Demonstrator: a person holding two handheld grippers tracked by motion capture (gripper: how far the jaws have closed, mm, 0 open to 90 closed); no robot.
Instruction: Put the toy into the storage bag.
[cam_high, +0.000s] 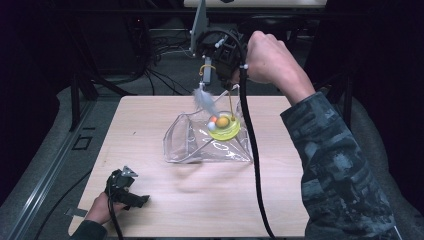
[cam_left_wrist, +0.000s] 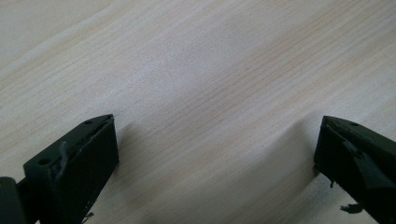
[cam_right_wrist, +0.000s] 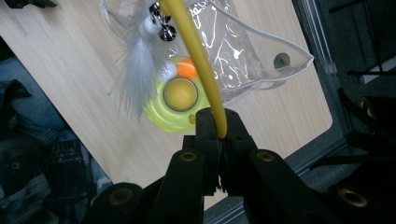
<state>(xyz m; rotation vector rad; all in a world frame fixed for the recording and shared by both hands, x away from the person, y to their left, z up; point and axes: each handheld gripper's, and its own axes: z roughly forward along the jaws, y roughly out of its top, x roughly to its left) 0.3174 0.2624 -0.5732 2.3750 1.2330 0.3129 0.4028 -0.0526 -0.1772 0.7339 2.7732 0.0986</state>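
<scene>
Dark surroundings with cables and metal frames lie behind a light wooden tabletop (cam_high: 150, 210). At the near left corner of the tabletop, the person's left hand (cam_high: 100, 209) holds the left hand-held gripper (cam_high: 131, 199) low over the wood. In the left gripper view its two black jaws stand wide apart, with nothing but bare wood grain between them.

Near the middle of the tabletop, toward the far side, lies a clear plastic bag (cam_high: 200, 145) with its mouth open. A round yellow-green toy disc (cam_high: 223, 131) sits at the bag, with a yellow ball (cam_high: 222, 121) in its centre and a small orange ball (cam_high: 213, 119) beside it. It cannot be told for sure if the disc is inside the bag or lying on it.

Above the far edge of the tabletop, the person's right hand (cam_high: 267, 57) holds the right hand-held gripper (cam_high: 206, 76) raised in the air. Its jaws are pressed together on a thin yellow wand (cam_right_wrist: 201, 60). A white feather (cam_high: 205, 100) and small metal bells (cam_right_wrist: 162, 25) hang on this wand, over the bag. A thick black cable (cam_high: 254, 150) trails from this gripper across the tabletop to the near edge, beside the person's patterned sleeve (cam_high: 340, 170).
</scene>
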